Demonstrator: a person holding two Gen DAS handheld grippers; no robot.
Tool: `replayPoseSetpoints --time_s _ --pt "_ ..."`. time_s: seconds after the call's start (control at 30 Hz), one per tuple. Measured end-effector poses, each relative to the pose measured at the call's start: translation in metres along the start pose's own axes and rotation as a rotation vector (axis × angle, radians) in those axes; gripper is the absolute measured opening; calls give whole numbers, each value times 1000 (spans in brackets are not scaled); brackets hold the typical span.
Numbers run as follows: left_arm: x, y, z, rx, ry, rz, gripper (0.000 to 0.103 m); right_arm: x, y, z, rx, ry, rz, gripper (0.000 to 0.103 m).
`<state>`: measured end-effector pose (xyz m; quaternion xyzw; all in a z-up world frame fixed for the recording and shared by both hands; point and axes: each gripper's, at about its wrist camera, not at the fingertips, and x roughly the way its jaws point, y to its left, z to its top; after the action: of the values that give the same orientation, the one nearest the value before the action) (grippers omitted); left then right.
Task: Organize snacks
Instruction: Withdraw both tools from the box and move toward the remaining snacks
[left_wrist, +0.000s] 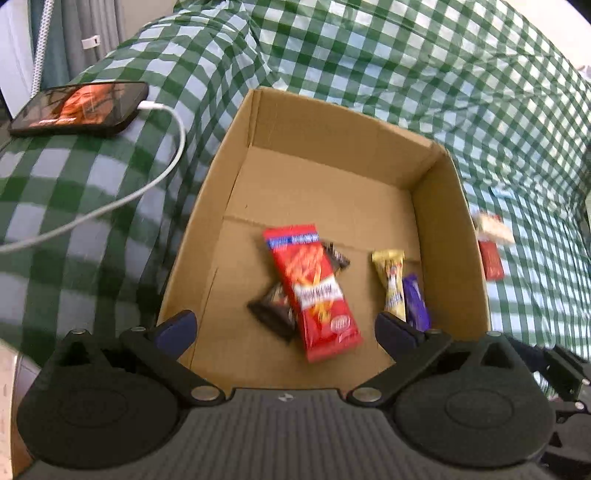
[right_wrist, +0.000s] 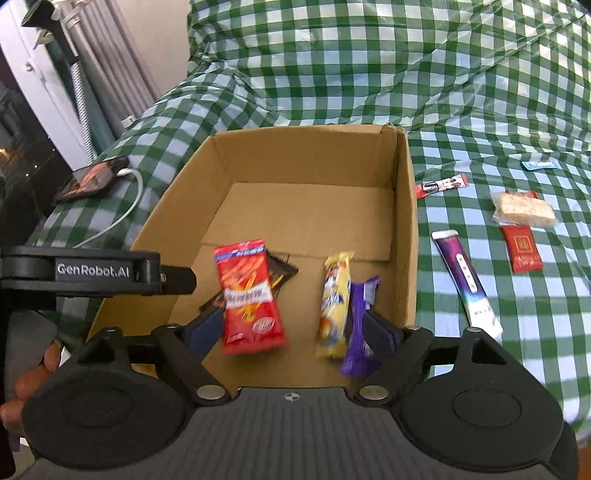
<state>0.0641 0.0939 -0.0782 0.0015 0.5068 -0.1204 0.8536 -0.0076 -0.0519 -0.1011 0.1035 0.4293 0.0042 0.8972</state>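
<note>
Four snacks lay in the cardboard box already – a red packet resting across a black wrapper, and nearer the right wall a yellow bar with a purple bar touching its side. What remained lay outside, on the checked cloth to the right of the box: a long purple-and-white packet just beside the wall, its long axis running away from the camera and slightly leftward; a small red sachet further back; a pale rice cake; and a red pouch just in front of it.

Neither tool held anything. The right gripper hung over the near end of the box with its fingers spread, the yellow and purple bars loose between them. The left gripper was likewise spread wide, empty, above the red packet.

By my reading, the loose snacks all lay to the right, so the right hand was plainly the nearer. The long packet seemed the likeliest next pick – a sideways shift over the box wall, the fingers closing across its narrow width.
</note>
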Motion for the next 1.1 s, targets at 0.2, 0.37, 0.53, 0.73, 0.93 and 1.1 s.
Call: replayPoseSetpoints --time_s 0.2,0.37,0.53,0.73,0.93,1.1 --pt "-38 -4 -27 32 -57 4 102 -37 18 -23 -55 -46 -24 90" --pt "-66 -14 -41 62 -114 -7 103 -68 25 -38 -74 -95 -29 91" --pt "-85 -21 -56 82 -144 -8 103 -91 29 -49 -92 -143 -37 91" --pt "-100 -24 -67 88 -170 -6 103 -108 31 -62 -108 -174 -41 92" --pt "-111 -26 -73 98 -190 -3 103 -119 33 -67 -111 -203 -39 93" --pt "-114 -29 -78 107 -191 3 103 -124 34 -70 -114 -215 -35 93"
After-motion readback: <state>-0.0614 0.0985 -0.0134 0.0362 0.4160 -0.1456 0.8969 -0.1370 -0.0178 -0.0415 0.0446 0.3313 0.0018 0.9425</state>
